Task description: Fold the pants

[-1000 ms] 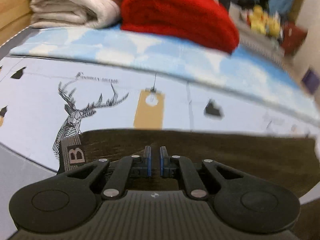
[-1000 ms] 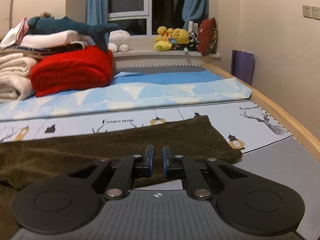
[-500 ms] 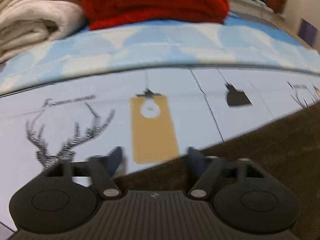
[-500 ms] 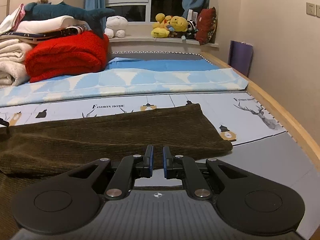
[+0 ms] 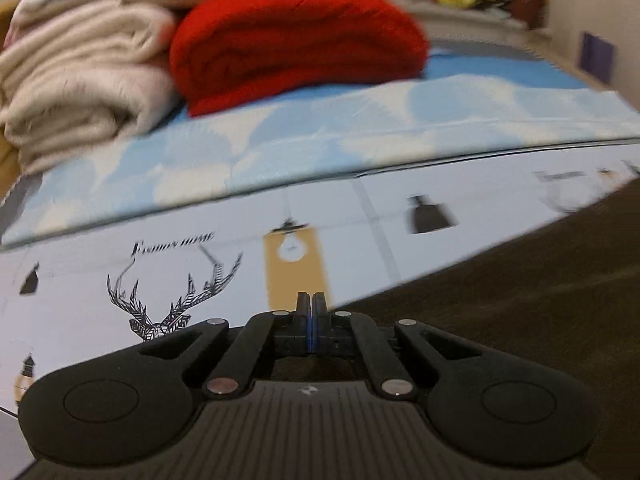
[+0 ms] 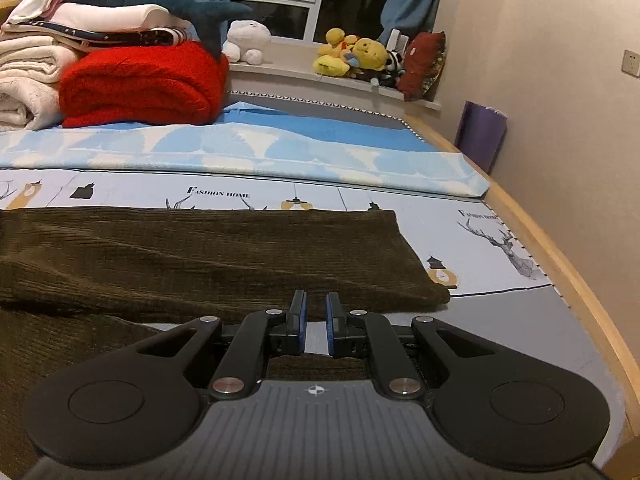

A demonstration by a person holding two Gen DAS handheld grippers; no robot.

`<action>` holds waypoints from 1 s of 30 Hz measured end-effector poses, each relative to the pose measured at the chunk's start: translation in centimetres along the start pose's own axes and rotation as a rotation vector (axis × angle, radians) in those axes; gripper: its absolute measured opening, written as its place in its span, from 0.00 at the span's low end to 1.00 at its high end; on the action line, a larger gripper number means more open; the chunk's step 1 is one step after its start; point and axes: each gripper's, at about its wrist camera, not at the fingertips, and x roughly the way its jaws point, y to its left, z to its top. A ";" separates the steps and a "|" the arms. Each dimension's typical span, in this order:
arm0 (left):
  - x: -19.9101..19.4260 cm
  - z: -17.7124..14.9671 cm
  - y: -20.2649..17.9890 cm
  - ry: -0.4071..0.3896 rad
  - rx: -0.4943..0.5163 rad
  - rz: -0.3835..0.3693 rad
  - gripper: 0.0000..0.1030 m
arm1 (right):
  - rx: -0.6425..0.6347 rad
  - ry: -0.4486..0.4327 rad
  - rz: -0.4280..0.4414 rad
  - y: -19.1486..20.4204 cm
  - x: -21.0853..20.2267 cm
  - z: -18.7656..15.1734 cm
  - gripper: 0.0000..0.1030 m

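**Q:** Where are the pants, and why are they laid out like that?

**A:** The brown corduroy pants (image 6: 200, 256) lie flat on the bed's printed sheet (image 6: 480, 232). One leg runs across the right wrist view and its hem end (image 6: 416, 264) points toward the wooden bed rail (image 6: 580, 280). A second layer of the same cloth sits nearer the camera, at lower left. Spreading the cloth flat probably leaves its edges free for picking up. The red blanket (image 6: 140, 84) and the stacked linens sit well apart, at the head of the bed, so they do not crowd the fold.

**Q:** What is the left claw doing?

**A:** The left claw (image 5: 311, 316) has its pads pressed together. It hangs over the far edge of the pants (image 5: 520, 320), where brown cloth meets sheet. No cloth shows between the pads, so I judge that it holds nothing.

**Q:** And the right claw?

**A:** The right claw (image 6: 316, 320) has its pads narrowly apart, with bare grey sheet visible through the gap. It sits low, just beside the near edge of the leg. It pinches nothing.

**Q:** What should happen next?

**A:** Probably spread each claw, take a cloth edge, then carry it over. A single-layer pinch may let the lower layer lag.
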 end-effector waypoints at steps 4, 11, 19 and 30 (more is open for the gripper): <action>-7.6 -2.6 -2.3 -0.029 0.090 -0.076 0.00 | 0.106 -0.002 0.016 -0.6 -0.7 0.0 0.09; -10.2 -6.2 -0.2 -0.018 -0.111 -0.153 0.16 | 0.077 0.018 0.090 1.1 -1.7 -1.2 0.10; -2.2 -3.2 0.2 0.000 -0.073 -0.076 0.47 | -0.021 0.002 0.101 2.1 -0.8 -0.5 0.22; 13.1 -1.0 1.5 0.177 0.013 -0.092 0.41 | 0.035 0.021 0.084 -0.9 2.2 1.2 0.22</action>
